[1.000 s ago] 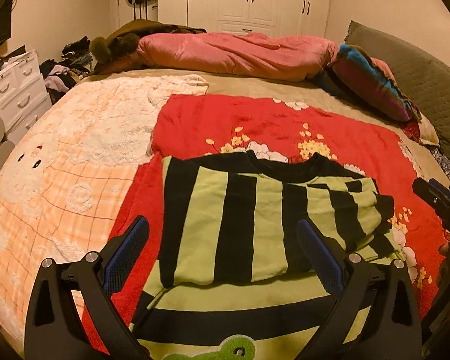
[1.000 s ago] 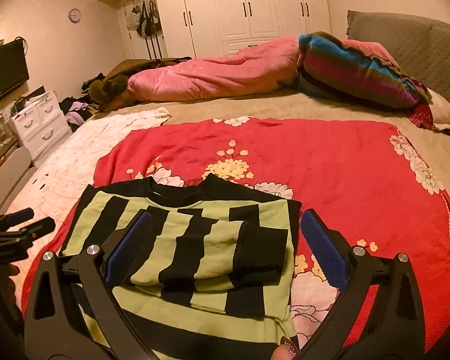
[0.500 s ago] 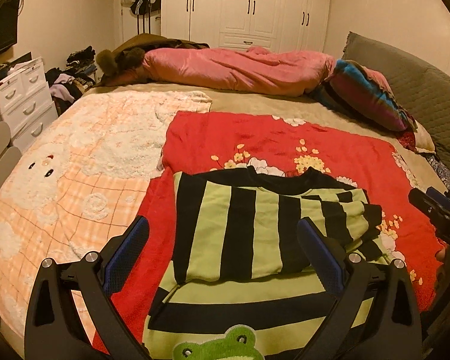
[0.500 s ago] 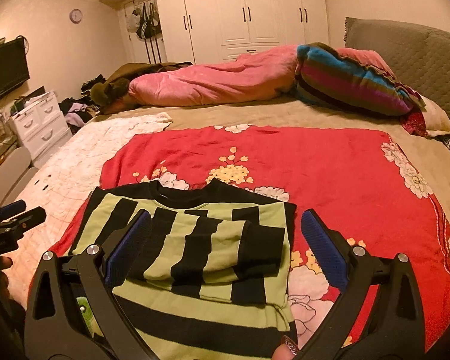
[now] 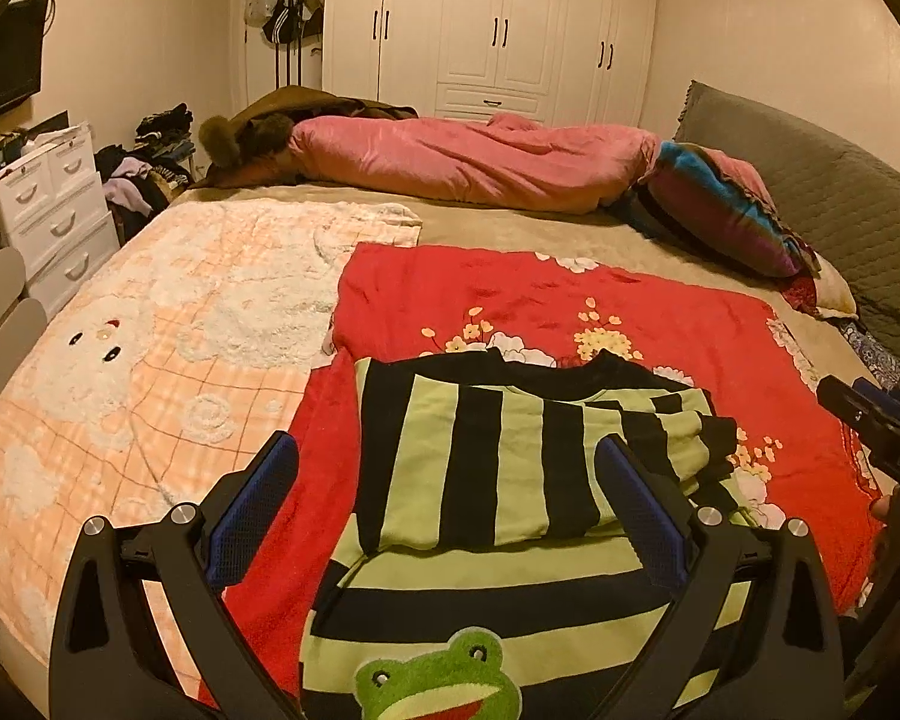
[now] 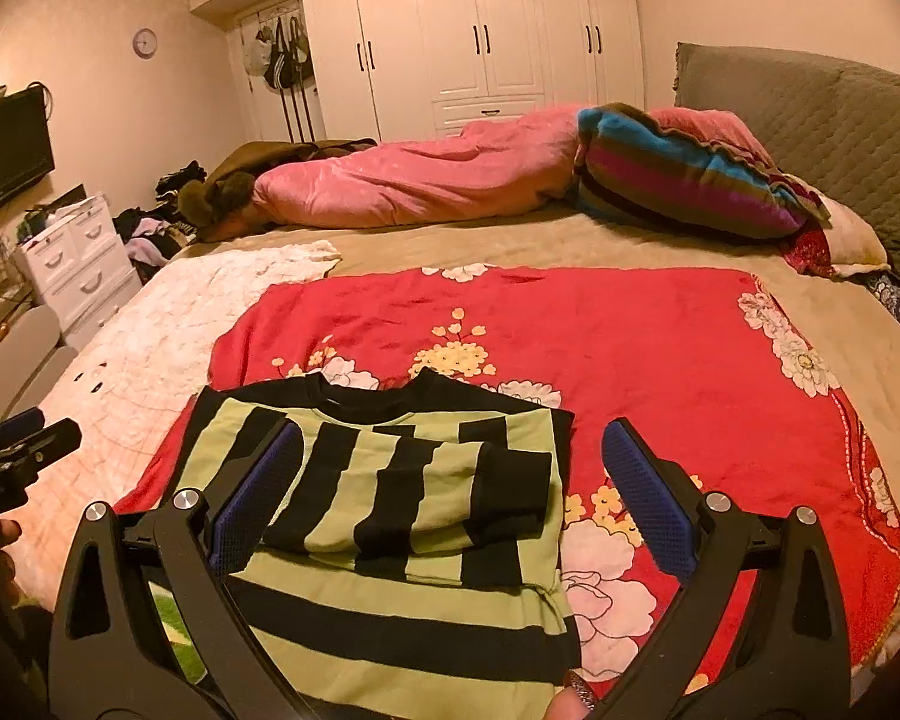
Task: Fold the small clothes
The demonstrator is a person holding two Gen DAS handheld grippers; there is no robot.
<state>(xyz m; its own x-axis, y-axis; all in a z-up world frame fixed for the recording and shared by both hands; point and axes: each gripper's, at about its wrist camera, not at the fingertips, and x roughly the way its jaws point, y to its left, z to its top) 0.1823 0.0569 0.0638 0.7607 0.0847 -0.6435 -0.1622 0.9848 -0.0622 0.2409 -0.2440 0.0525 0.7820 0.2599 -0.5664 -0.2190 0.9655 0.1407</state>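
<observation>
Both tongs, left (image 5: 447, 468) and right (image 6: 453, 456), hover released above the striped sweater (image 6: 402, 492).

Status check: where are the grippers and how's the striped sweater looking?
Left gripper open, right gripper open, both empty above the bed. Striped sweater flat on red blanket, sleeves folded across its chest. Nothing in the way.

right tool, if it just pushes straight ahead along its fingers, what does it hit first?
Probably the striped sweater: its folded sleeves lie between the open fingers of the right tool, right ahead. Past it comes the red floral blanket. The tool's height above the cloth is hard to judge, so it might skim over.
</observation>
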